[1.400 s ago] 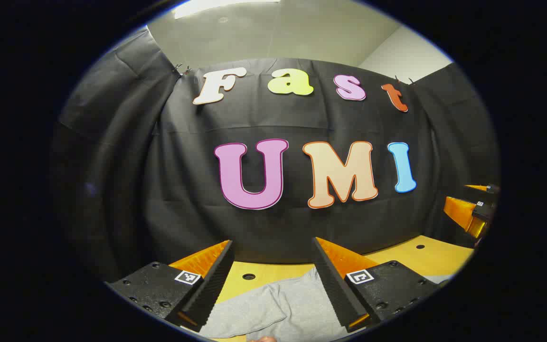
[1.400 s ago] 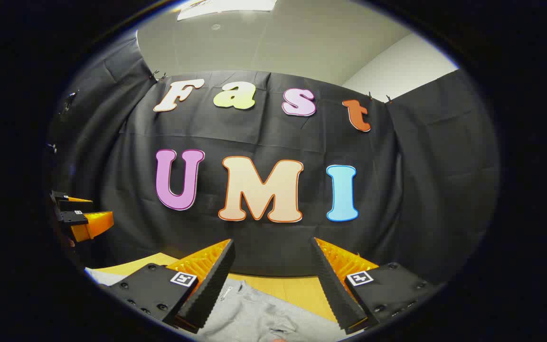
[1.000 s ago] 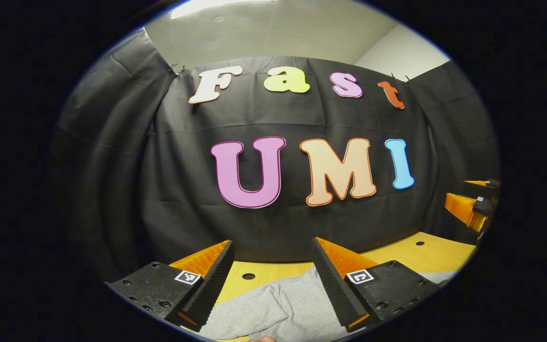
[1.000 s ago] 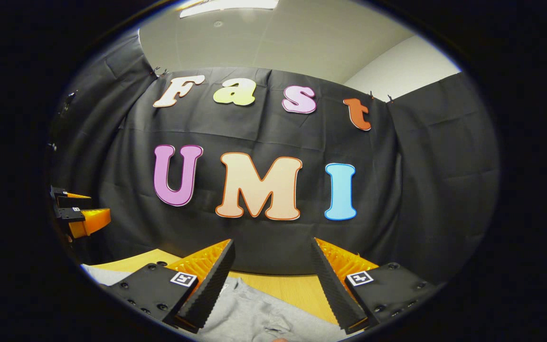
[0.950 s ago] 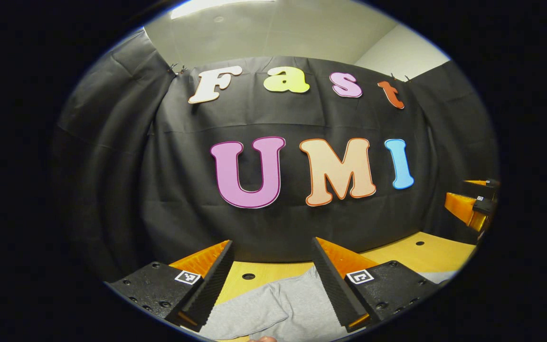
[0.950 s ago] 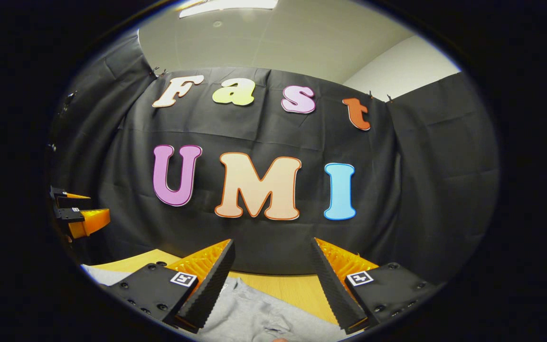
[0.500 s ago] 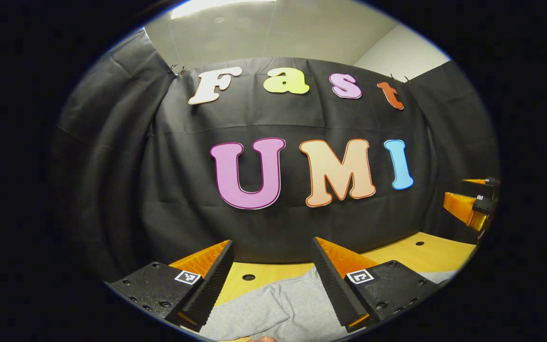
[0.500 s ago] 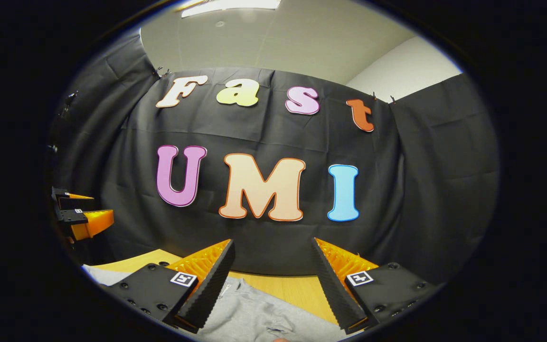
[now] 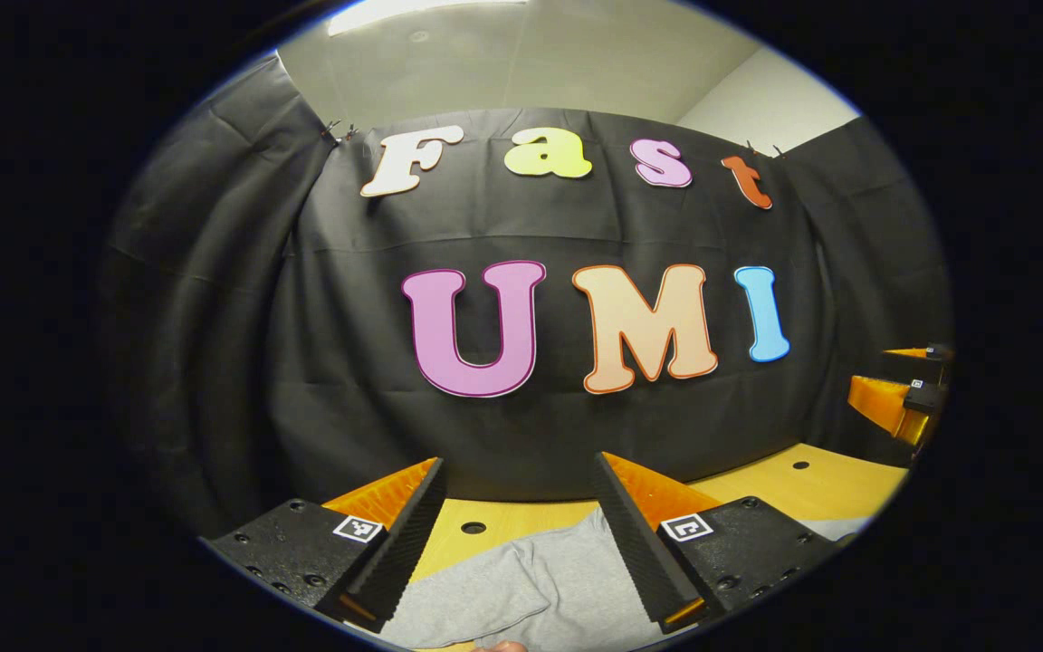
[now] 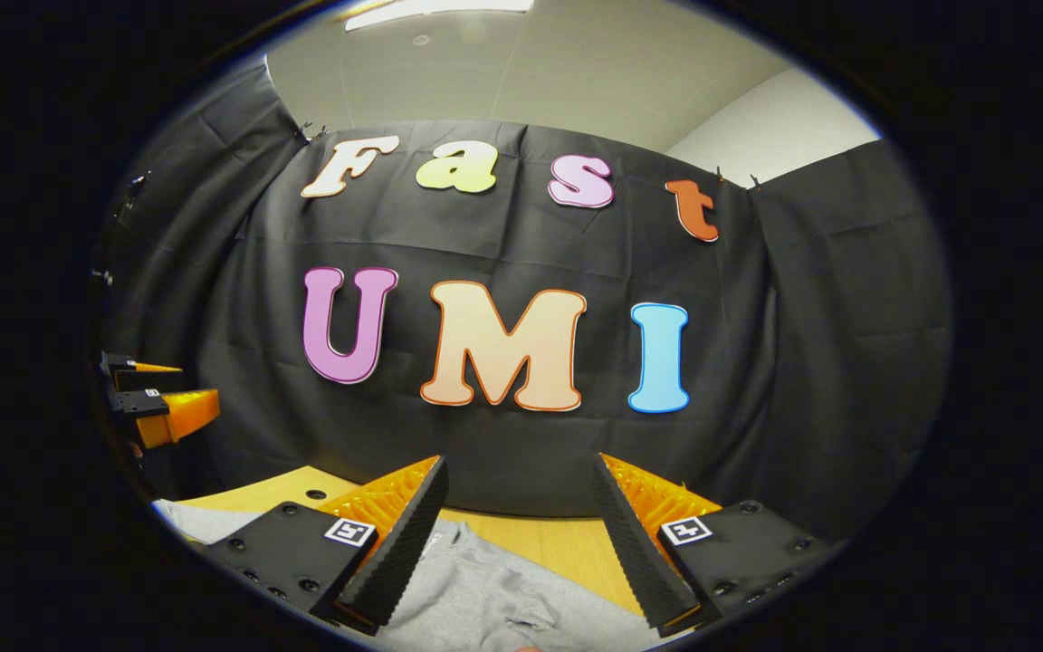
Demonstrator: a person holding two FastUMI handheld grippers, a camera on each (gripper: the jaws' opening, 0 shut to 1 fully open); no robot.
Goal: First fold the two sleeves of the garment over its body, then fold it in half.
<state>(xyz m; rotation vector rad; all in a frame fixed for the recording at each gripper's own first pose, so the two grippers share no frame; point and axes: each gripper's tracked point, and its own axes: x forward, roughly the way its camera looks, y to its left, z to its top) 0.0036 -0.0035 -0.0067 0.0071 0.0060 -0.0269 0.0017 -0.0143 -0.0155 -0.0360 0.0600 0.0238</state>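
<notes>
Jaws spread wide on both the left gripper [image 9: 518,534] and right gripper [image 10: 518,534], held above the grey garment [image 9: 531,589] lying on the bench [image 9: 811,489]; no sleeve looks gripped yet, so the next move is probably down to pinch one.

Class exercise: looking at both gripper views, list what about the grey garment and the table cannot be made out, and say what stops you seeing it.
- Grey garment, left gripper view: cut off by the lower edge and by the open left gripper; its sleeves and overall shape cannot be told.
- Grey garment, right gripper view: cut off below, flanked by the open right gripper; fold state unclear.
- Table: its near part is out of view.
</notes>
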